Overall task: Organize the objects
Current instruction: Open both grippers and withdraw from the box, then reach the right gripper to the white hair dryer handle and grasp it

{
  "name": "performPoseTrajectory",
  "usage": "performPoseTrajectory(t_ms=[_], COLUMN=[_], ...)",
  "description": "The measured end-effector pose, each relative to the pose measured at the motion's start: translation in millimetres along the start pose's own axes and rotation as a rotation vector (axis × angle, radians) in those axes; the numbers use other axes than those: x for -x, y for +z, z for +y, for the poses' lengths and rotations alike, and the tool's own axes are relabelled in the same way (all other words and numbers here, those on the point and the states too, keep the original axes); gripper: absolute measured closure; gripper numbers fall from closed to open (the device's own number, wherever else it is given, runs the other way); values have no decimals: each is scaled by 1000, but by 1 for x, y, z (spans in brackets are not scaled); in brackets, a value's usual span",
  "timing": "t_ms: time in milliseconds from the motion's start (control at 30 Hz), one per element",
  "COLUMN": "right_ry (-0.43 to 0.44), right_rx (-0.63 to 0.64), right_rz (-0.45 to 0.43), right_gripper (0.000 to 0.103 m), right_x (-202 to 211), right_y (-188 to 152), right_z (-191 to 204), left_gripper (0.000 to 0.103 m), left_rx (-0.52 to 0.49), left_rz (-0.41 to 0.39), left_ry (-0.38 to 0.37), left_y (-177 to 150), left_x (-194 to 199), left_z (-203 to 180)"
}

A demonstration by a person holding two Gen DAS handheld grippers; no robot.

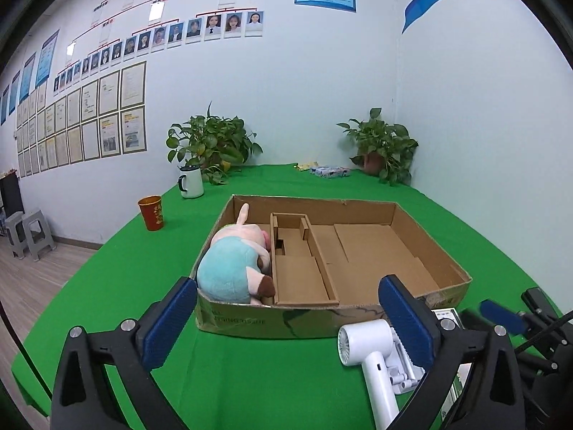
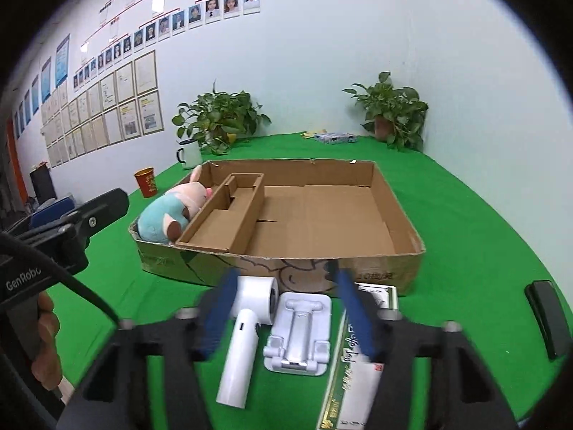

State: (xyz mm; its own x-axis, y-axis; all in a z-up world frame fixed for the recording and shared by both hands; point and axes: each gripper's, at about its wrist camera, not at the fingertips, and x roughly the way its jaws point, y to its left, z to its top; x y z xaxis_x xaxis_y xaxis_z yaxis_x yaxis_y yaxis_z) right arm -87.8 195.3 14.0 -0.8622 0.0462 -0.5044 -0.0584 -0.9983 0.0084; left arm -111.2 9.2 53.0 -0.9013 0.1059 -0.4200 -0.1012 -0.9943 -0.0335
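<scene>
One plush pig (image 1: 234, 265) in box (image 1: 422, 236); one fan (image 2: 247, 326) outside

Box (image 2: 379, 272) on bench (image 2: 465, 236); plush toy (image 2: 168, 211) in its left compartment. Before box, left to right: handheld fan (image 2: 247, 326), phone stand (image 2: 299, 333), booklet (image 2: 352, 380). Behind box: two plants (image 1: 211, 143), mug (image 1: 191, 181), cup (image 1: 152, 212).
</scene>
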Motion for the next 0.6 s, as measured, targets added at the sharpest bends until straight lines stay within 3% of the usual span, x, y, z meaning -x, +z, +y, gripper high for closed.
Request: performPoseTrajectory(t_ms=[67, 133, 167, 200, 233, 267, 300, 333, 400, 433, 600], right_ry=[-8, -3, -9, -4, 10, 24, 39, 50, 51, 58, 122], right_rx=[8, 5, 9, 14, 13, 6, -1, -7, -2, 3, -19], right_rz=[7, 22, 27, 32, 36, 37, 35, 32, 33, 39, 64], right_gripper=[101, 101, 99, 88, 80, 58, 42, 39, 32, 31, 31], right_x=[1, 1, 1, 1, 1, 1, 2, 3, 4, 3, 4], right_y=[-2, -6, -8, -9, -11, -12, -13, -13, -14, -15, -23], right_z=[2, 3, 2, 3, 4, 4, 3, 4, 5, 5, 3], left_gripper=[3, 29, 60, 81, 85, 85, 81, 74, 14, 6, 4], left_rx=[22, 51, 50, 37, 28, 24, 24, 29, 45, 50, 6], left_rz=[-12, -28, -26, -2, 18, 32, 40, 43, 46, 29, 62], left_ry=[-33, -45, -34, -18, -16, -21, -31, -30, -17, -11, -13], left_y=[-4, -5, -5, -4, -5, -7, -8, -9, -12, -14, -17], left_x=[8, 14, 15, 12, 10, 8, 7, 6, 5, 8, -1], left_z=[1, 5, 6, 5, 5, 5, 6, 7, 10, 10, 12])
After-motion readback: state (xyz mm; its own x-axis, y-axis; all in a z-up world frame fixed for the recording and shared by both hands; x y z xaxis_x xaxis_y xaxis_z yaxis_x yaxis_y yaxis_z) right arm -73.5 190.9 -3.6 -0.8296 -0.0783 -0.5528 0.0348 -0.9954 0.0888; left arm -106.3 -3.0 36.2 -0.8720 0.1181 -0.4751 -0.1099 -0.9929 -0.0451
